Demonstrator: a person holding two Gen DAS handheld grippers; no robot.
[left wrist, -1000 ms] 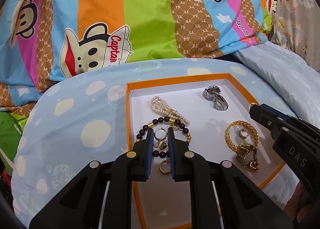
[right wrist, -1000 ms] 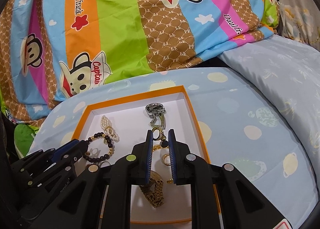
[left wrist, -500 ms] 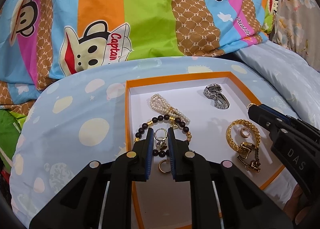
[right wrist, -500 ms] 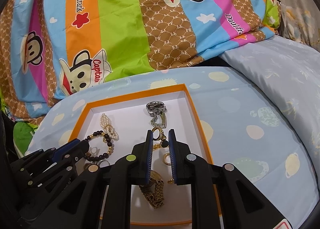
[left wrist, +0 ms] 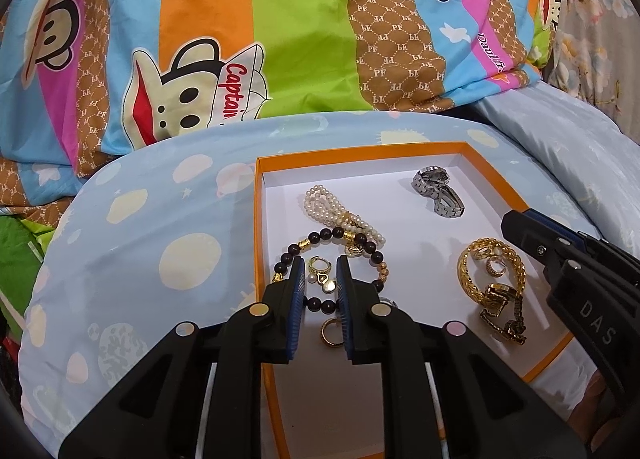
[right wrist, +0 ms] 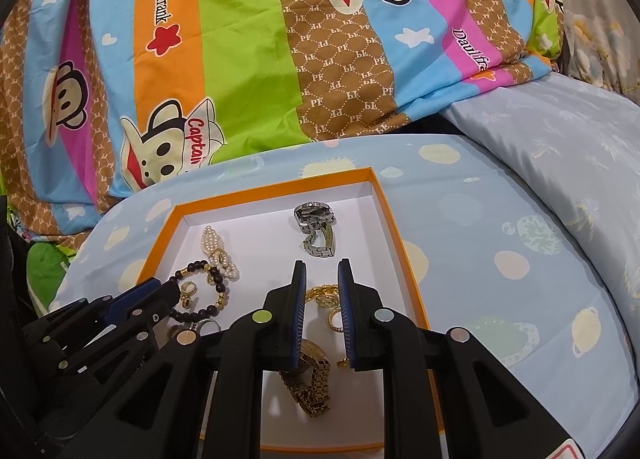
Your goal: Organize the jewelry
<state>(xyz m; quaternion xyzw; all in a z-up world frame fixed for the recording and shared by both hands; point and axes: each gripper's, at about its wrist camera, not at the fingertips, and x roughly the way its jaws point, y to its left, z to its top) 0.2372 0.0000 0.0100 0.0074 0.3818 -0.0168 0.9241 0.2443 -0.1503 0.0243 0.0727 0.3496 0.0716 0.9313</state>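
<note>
Big cartoon monkey quilt (left wrist: 248,39) fills the back, with a pale blue spotted cushion (left wrist: 132,243) in front of it. On the cushion sits an orange-rimmed box (left wrist: 259,195) with a white floor, and all the jewelry is lying loose inside. Left gripper (left wrist: 319,271) hovers over the near left part of the box, its jaws pulled nearly together with nothing pinched; a small earring (left wrist: 320,273) shows in the gap, lying inside the dark bead bracelet (left wrist: 332,237). Pearl bracelet (left wrist: 328,205) is just behind that, overlapping the beads. Right gripper (right wrist: 322,273) is over the right side, jaws also almost closed on nothing. Gold bangle (left wrist: 490,271) and gold watch (right wrist: 312,383) are under it, silver watch (left wrist: 436,191) at the far corner, gold ring (left wrist: 332,333) near the front.
</note>
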